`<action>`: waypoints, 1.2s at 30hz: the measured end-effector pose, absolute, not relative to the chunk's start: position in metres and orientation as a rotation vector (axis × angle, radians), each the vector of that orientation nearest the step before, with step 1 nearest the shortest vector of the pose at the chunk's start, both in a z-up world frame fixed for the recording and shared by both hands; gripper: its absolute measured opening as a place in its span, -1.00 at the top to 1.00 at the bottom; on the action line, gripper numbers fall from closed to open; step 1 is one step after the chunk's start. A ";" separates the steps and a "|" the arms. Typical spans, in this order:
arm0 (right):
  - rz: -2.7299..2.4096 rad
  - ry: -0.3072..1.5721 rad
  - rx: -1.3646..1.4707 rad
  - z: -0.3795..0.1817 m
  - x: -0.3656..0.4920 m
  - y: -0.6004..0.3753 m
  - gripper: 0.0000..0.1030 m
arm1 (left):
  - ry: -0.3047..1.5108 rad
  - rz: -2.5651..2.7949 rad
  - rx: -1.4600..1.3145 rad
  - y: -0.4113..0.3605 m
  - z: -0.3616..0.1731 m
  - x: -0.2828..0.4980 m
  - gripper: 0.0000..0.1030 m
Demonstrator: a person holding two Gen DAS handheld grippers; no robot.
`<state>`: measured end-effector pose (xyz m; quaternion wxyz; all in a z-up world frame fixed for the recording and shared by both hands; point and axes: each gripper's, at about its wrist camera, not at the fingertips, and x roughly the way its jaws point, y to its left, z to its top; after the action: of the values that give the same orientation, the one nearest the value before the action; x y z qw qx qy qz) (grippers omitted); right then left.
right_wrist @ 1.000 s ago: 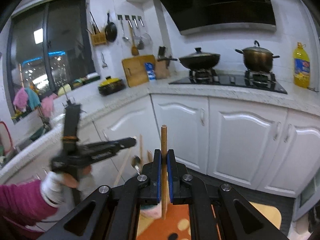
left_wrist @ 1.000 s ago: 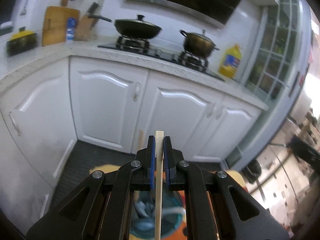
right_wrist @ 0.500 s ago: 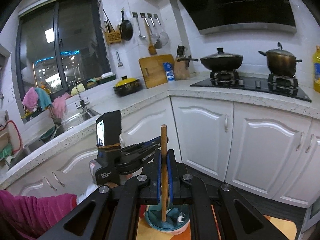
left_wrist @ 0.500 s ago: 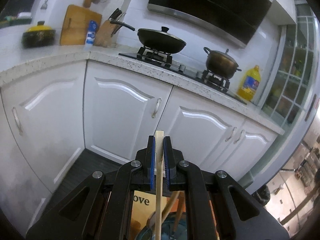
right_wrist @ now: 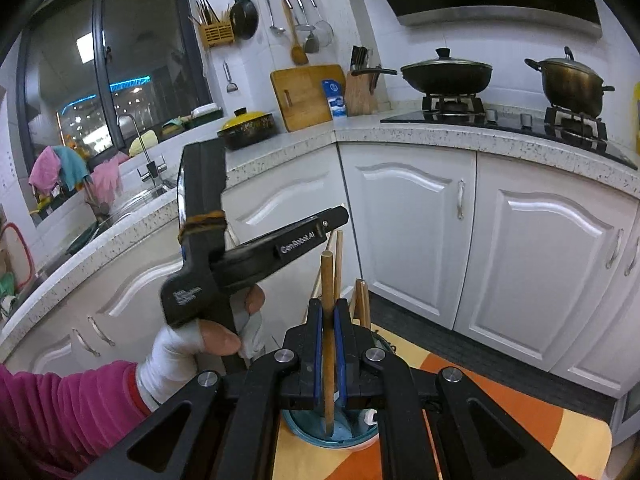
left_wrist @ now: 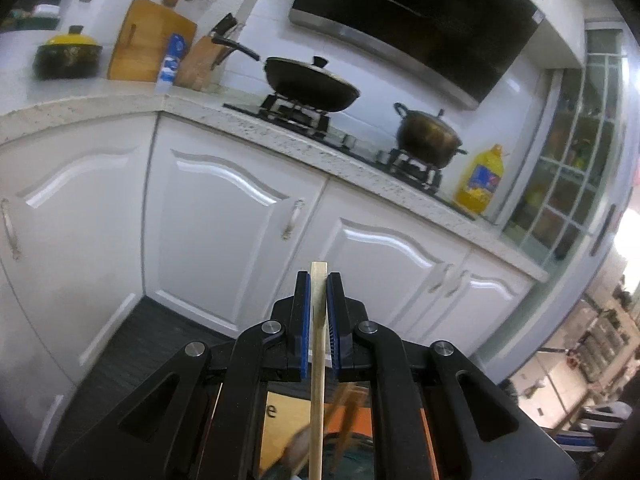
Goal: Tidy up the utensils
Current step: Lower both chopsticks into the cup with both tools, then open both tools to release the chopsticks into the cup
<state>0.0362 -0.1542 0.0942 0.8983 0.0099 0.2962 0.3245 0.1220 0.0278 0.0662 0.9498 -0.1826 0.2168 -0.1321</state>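
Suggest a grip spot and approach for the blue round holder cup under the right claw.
Probably the blue round holder cup's rim, from above on its near-right side: one finger inside the wall, one outside. Wooden sticks stand in it at the far side, and the brown wooden rod held by the right claw reaches into it, so clear that first.

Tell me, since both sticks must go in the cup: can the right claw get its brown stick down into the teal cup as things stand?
Probably yes. The right claw is shut on the brown stick, whose lower end already hangs over the open teal cup. The other sticks lean toward the far side, and the left claw is off to the side.
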 end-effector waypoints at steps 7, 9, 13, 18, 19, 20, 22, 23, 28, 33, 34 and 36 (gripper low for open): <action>0.680 0.631 0.032 0.088 0.037 -0.156 0.90 | 0.401 -0.296 -0.340 0.014 0.067 0.096 0.88; 0.680 0.641 0.031 0.084 0.037 -0.156 0.90 | 0.391 -0.292 -0.325 0.010 0.065 0.093 0.88; 0.680 0.656 0.032 0.080 0.034 -0.158 0.90 | 0.395 -0.290 -0.350 0.010 0.061 0.092 0.88; 0.676 0.663 0.045 0.079 0.030 -0.163 0.90 | 0.374 -0.269 -0.343 0.007 0.054 0.085 0.88; 0.674 0.666 0.047 0.078 0.030 -0.164 0.90 | 0.366 -0.263 -0.337 0.007 0.054 0.085 0.88; 0.673 0.670 0.049 0.077 0.030 -0.165 0.90 | 0.357 -0.257 -0.329 0.006 0.054 0.083 0.88; 0.672 0.677 0.049 0.075 0.030 -0.165 0.90 | 0.333 -0.242 -0.317 0.004 0.054 0.082 0.88; 0.671 0.679 0.049 0.074 0.029 -0.165 0.90 | 0.322 -0.236 -0.317 0.004 0.055 0.082 0.88; 0.674 0.688 0.043 0.072 0.027 -0.164 0.90 | 0.285 -0.222 -0.287 0.000 0.051 0.082 0.88; 0.674 0.696 0.045 0.071 0.029 -0.166 0.90 | 0.299 -0.224 -0.264 -0.002 0.039 0.074 0.88; 0.674 0.700 0.045 0.071 0.030 -0.167 0.90 | 0.314 -0.231 -0.268 -0.001 0.038 0.073 0.88; 0.677 0.703 0.045 0.070 0.031 -0.167 0.90 | 0.340 -0.241 -0.280 0.002 0.035 0.070 0.88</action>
<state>0.0306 -0.1672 0.0696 0.8830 0.0217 0.3378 0.3251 0.0704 0.0021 0.0351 0.9687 -0.1383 0.1684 -0.1191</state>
